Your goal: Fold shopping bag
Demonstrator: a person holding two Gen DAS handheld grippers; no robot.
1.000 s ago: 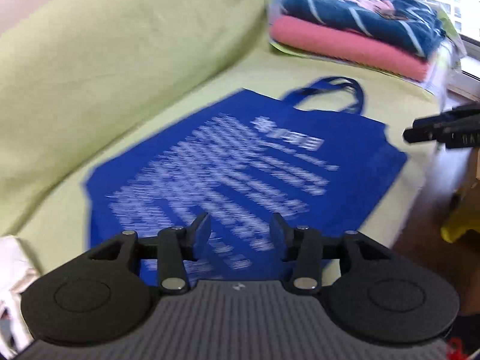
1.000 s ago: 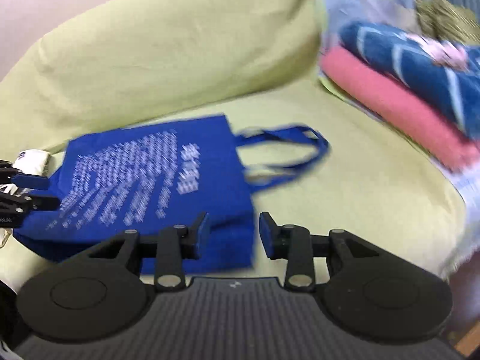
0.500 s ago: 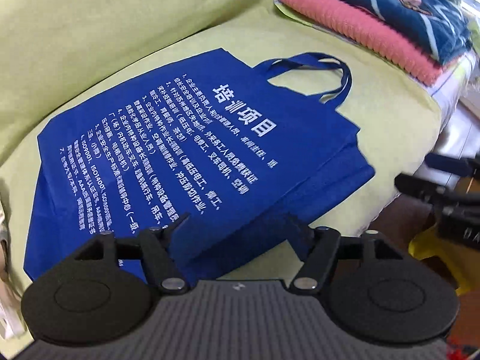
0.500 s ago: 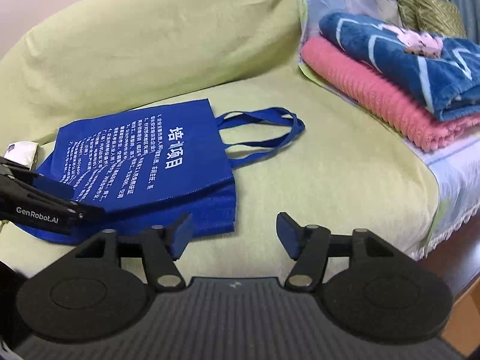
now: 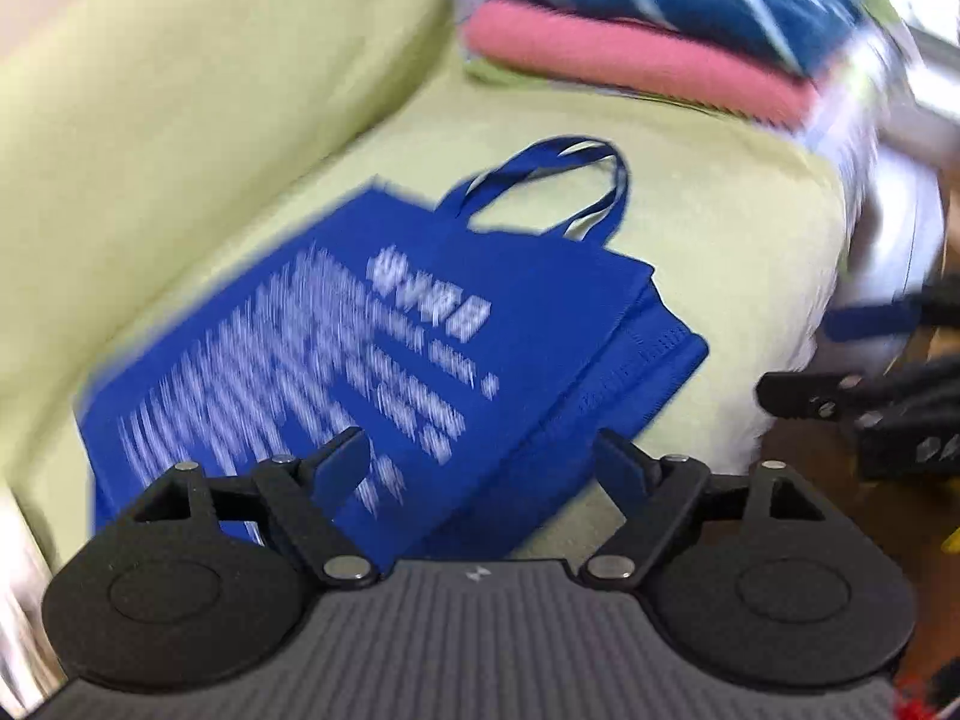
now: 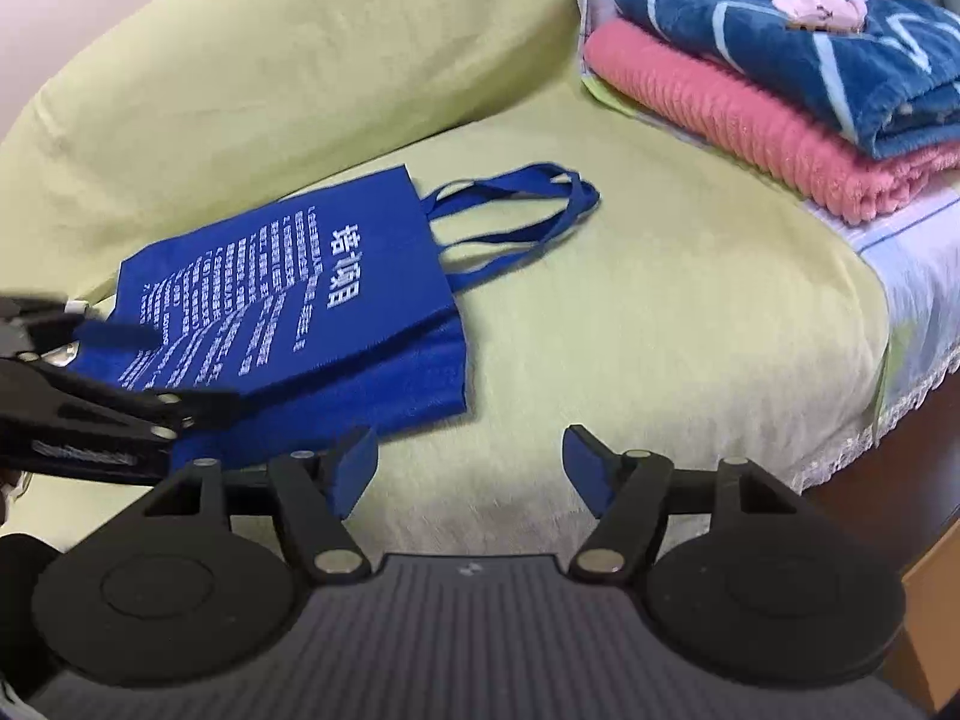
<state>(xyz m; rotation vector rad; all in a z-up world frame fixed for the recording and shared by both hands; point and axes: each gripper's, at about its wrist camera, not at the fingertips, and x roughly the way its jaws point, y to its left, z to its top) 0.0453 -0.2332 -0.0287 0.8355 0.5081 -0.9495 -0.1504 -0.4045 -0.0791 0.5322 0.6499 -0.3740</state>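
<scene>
the blue shopping bag (image 6: 300,300) lies flat on the yellow-green sofa seat (image 6: 660,330), printed side up, left of centre in the right wrist view and mid-frame in the left wrist view; its handles (image 6: 522,210) trail toward the upper right, pointing at the stack of folded towels (image 6: 780,90) in the top right corner; a second ago both grippers were much narrower, and now the left gripper (image 5: 480,456) has its jaws opening wide with nothing between them, the bag's lower edge showing just beyond its tips; the left view has also slid along the bag since then, and is blurred; the right gripper (image 6: 468,462) is likewise opening, empty, over bare cushion just right of the bag's near corner; in the right wrist view the left gripper reaches in from the left edge above the bag's lower left part; no fold is made yet; the spreading jaws suggest both hands are readying to pinch the near edge for a first fold.
</scene>
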